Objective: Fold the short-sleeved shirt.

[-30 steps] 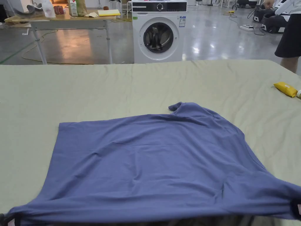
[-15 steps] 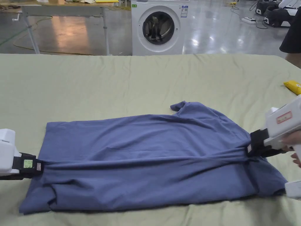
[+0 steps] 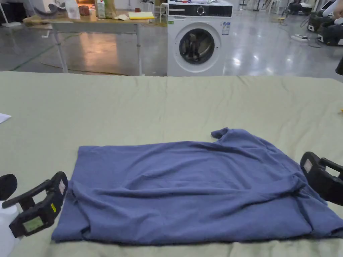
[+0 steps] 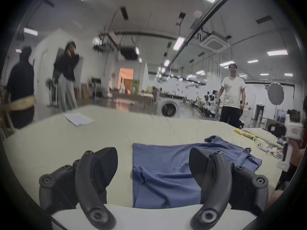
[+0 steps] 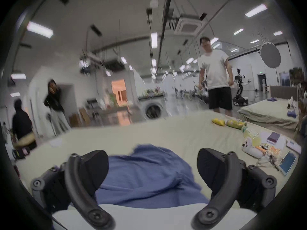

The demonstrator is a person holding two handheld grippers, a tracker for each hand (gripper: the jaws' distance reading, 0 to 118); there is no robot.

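Note:
A blue short-sleeved shirt (image 3: 194,194) lies folded in half lengthwise on the pale green sheet (image 3: 167,103), with its collar end to the right. My left gripper (image 3: 33,187) hovers open just off the shirt's left end; its jaws stand wide apart with nothing between them. In the left gripper view the shirt (image 4: 166,175) runs away ahead of that gripper (image 4: 152,165). My right gripper (image 3: 326,174) is open at the shirt's right end, near the sleeve. In the right gripper view the shirt (image 5: 146,175) lies below and ahead of the spread jaws of that gripper (image 5: 152,165).
A washing machine (image 3: 197,43) and a cluttered table (image 3: 90,25) stand beyond the bed. White paper (image 3: 4,117) lies at the left edge. Snack packets (image 5: 229,123), a soft toy and phones lie on the sheet's right side. A person in a white shirt (image 4: 232,97) stands behind.
Both grippers carried the shirt's near edge away over the far half, then let go. They now stand open, drawn back from the shirt's two ends. The shirt rests folded.

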